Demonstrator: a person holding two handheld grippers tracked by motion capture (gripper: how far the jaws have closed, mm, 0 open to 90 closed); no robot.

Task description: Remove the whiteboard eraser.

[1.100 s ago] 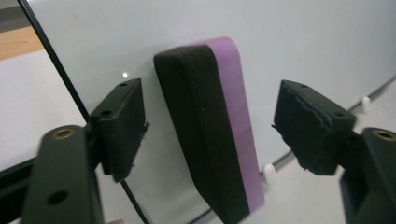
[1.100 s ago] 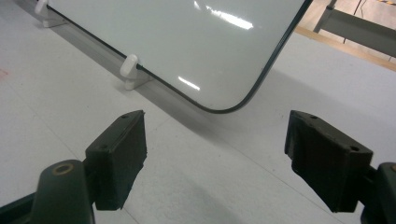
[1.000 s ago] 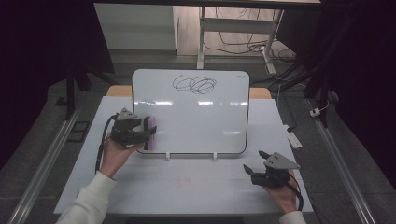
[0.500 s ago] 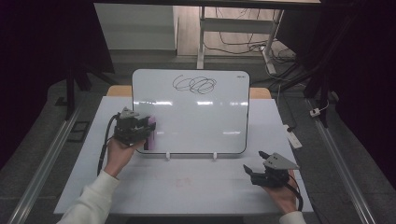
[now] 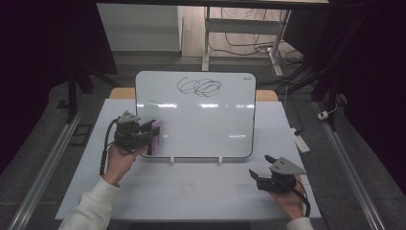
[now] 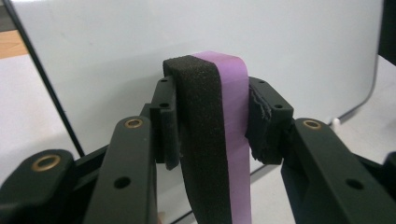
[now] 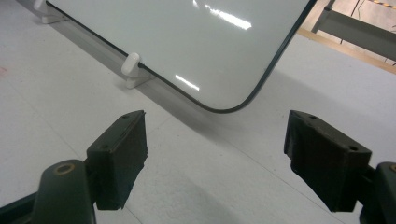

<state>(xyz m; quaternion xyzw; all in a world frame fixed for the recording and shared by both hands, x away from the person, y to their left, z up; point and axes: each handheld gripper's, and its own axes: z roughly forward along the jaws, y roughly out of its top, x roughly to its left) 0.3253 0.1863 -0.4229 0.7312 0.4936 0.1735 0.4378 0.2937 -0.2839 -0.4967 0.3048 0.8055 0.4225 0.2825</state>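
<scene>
Eraser (image 6: 219, 135) clamped upright between left gripper (image 6: 212, 123) jaws (just closed on it); right gripper (image 7: 215, 154) jaws wide, empty.

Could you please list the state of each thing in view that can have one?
Eraser: clamped upright in the left gripper, beside the board's left edge.
Left gripper: just closed, shut on the eraser.
Right gripper: open, nothing between its jaws.
Whiteboard: propped on its stand, scribbled on near the top.
</scene>
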